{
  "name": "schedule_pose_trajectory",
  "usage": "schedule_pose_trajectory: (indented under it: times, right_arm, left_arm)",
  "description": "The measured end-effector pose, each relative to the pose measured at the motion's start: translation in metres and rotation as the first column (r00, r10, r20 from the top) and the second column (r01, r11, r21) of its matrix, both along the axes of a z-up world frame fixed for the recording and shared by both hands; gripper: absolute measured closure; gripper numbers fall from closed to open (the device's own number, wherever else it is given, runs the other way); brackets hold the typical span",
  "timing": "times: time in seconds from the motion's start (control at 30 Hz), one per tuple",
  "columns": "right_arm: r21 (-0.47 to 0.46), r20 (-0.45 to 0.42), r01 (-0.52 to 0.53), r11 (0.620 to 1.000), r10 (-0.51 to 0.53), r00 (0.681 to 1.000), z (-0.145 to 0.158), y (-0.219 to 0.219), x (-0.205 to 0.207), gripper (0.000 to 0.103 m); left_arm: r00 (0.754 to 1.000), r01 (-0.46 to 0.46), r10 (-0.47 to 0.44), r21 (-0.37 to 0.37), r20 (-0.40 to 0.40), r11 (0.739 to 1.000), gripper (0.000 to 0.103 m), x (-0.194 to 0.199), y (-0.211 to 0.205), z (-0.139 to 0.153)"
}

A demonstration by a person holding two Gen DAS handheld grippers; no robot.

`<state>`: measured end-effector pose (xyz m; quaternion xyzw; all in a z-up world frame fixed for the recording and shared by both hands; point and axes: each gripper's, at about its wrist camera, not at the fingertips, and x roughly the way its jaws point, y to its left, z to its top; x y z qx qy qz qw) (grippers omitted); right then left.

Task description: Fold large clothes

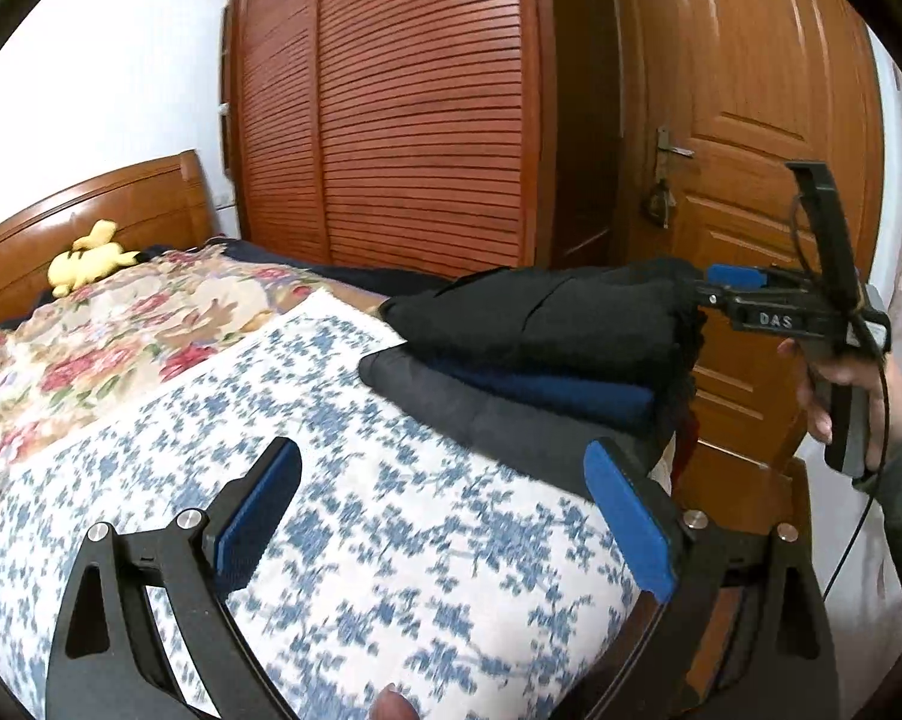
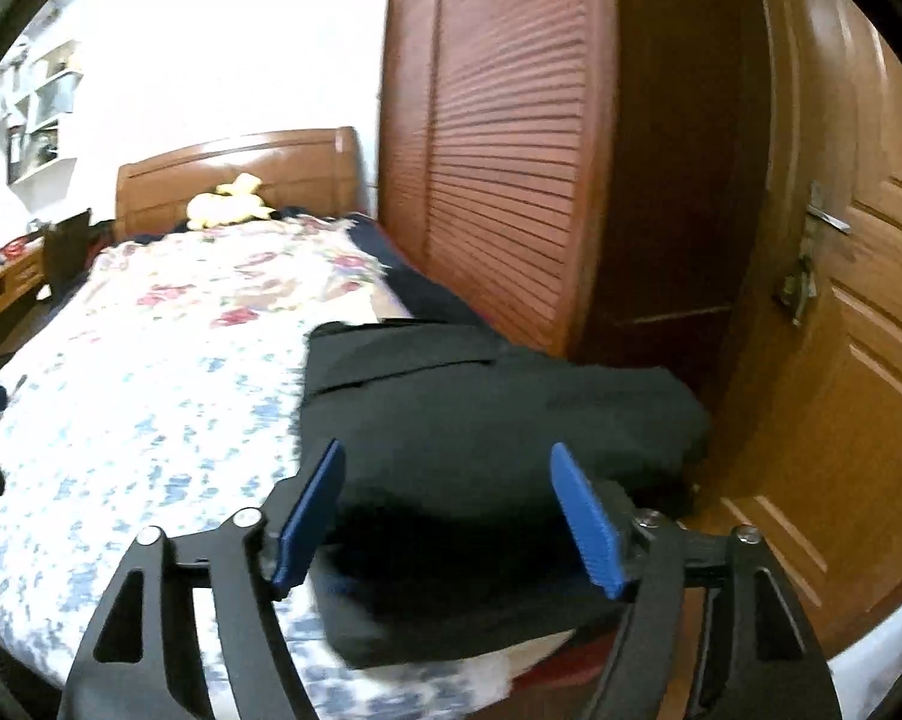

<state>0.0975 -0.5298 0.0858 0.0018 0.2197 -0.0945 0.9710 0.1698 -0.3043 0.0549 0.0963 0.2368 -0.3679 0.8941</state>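
Currently catalogued:
Clothes: stack of 3 folded dark garments [image 1: 541,354], black on top, at the right far edge of the blue-and-white floral bedspread [image 1: 343,480].
Left gripper [image 1: 445,516]: jaws wide apart, empty, over bedspread.
Right gripper [image 2: 451,516]: jaws apart, pads beside the black top garment, not pressing.
Far: yellow plush toy [image 1: 88,261] by wooden headboard [image 1: 91,210].

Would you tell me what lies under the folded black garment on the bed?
Under the black garment lies a folded dark blue piece, then a dark grey one, stacked on the blue-flowered bedcover. Anything deeper in the stack is covered.
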Motion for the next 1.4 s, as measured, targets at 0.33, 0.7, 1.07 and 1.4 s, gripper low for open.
schedule_pose_trajectory:
  times: [0.33, 0.7, 1.07, 1.4]
  right_arm:
    - [0.034, 0.041, -0.176, 0.984, 0.175, 0.984, -0.040, 0.087, -0.028, 0.019]
    - [0.061, 0.021, -0.345, 0.937, 0.344, 0.939, -0.085, 0.152, -0.026, 0.019]
    - [0.132, 0.006, -0.451, 0.882, 0.455, 0.891, -0.106, 0.203, -0.035, 0.019]
    - [0.145, 0.012, -0.513, 0.846, 0.517, 0.856, -0.108, 0.238, -0.042, 0.019]
  left_arm:
    - [0.988, -0.157, 0.157, 0.046, -0.007, 0.987, 0.007, -0.015, 0.070, -0.029]
    - [0.936, -0.341, 0.341, 0.017, -0.085, 0.940, 0.007, -0.035, 0.163, -0.071]
    - [0.863, -0.496, 0.497, 0.029, -0.094, 0.868, 0.007, -0.071, 0.239, -0.086]
    - [0.819, -0.571, 0.568, -0.011, -0.082, 0.821, 0.007, -0.100, 0.286, -0.079]
